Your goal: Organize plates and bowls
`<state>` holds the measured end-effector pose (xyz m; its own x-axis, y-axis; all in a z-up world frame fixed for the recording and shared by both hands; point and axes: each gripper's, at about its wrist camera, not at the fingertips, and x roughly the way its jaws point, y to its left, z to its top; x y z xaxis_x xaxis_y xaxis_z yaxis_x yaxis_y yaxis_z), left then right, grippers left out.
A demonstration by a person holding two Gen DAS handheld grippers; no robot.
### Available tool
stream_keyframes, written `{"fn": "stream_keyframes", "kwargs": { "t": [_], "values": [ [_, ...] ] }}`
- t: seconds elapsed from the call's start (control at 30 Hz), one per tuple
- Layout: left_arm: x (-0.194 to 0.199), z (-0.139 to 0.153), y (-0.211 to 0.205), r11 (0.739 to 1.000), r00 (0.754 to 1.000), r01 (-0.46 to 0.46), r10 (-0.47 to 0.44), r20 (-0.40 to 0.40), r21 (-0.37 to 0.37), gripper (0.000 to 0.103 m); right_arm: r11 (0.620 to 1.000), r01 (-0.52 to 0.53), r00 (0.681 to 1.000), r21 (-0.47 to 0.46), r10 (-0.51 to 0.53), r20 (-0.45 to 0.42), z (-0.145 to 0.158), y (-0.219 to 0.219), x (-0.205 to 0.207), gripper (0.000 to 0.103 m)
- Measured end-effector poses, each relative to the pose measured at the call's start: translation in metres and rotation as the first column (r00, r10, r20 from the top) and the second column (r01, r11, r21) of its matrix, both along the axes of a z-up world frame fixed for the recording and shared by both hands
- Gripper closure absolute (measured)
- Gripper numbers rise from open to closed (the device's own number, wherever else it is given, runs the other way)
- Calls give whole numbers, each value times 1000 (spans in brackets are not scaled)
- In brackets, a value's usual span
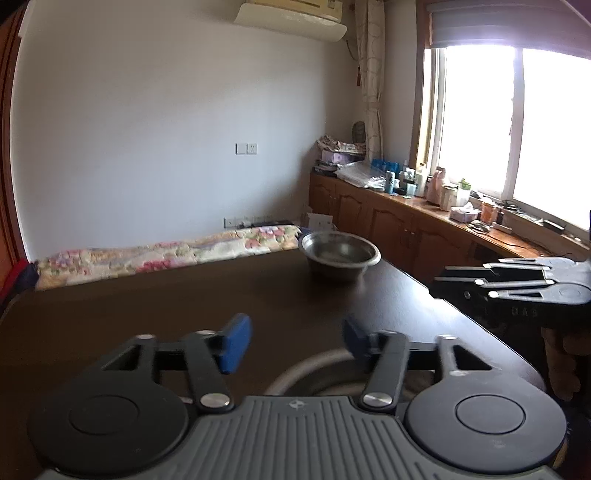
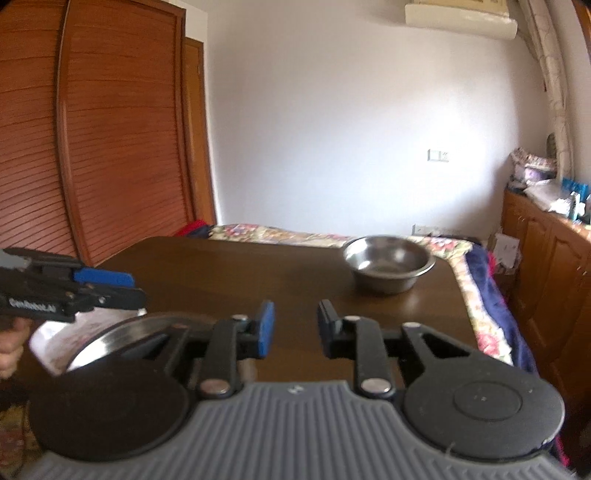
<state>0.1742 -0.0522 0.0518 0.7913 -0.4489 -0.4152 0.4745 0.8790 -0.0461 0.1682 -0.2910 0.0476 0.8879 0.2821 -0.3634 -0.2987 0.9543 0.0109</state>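
Steel bowl (image 1: pixel 339 252) at table (image 1: pixel 184 295) far right, plate (image 2: pixel 122 338) near, left gripper (image 1: pixel 291 343) wide open, empty, right gripper (image 2: pixel 295 326) partly open, empty

Parted right tongs (image 2: pixel 295 326) face a steel bowl (image 2: pixel 388 266) on the table (image 2: pixel 229 269)

we see a plain white wall (image 1: pixel 155 140) with an air conditioner (image 1: pixel 291 16) high on it and a switch plate (image 1: pixel 246 148) lower down. a bright window (image 1: pixel 517 125) washes out the right side above wooden cabinets (image 1: pixel 388 218) crowded with bottles. louvered wooden doors (image 2: pixel 92 140) stand left; a floral cover (image 1: pixel 166 254), perhaps on a bed, lies behind the dark table (image 1: pixel 184 302).
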Motion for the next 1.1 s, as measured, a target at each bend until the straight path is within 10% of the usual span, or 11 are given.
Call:
{"fn": "stream_keyframes", "kwargs": {
  "t": [0.17, 0.23, 0.5, 1.1],
  "values": [
    [19, 6, -11, 1000, 998, -26, 27, 57, -3, 0, 999, 31, 999, -16, -31, 5, -2, -11, 15, 65],
    [27, 8, -17, 1000, 997, -29, 29, 66, 1, 0, 999, 49, 999, -15, -49, 19, -4, -17, 20, 37],
    [57, 19, -40, 1000, 997, 17, -16, 72, -3, 0, 997, 74, 996, -5, -74, 39, -7, -36, 49, 0],
    [133, 19, -94, 988, 996, 90, -87, -32, 127, 7, 997, 62, 998, -40, -62, 4, 2, -58, 119, 0]
  ]
}}
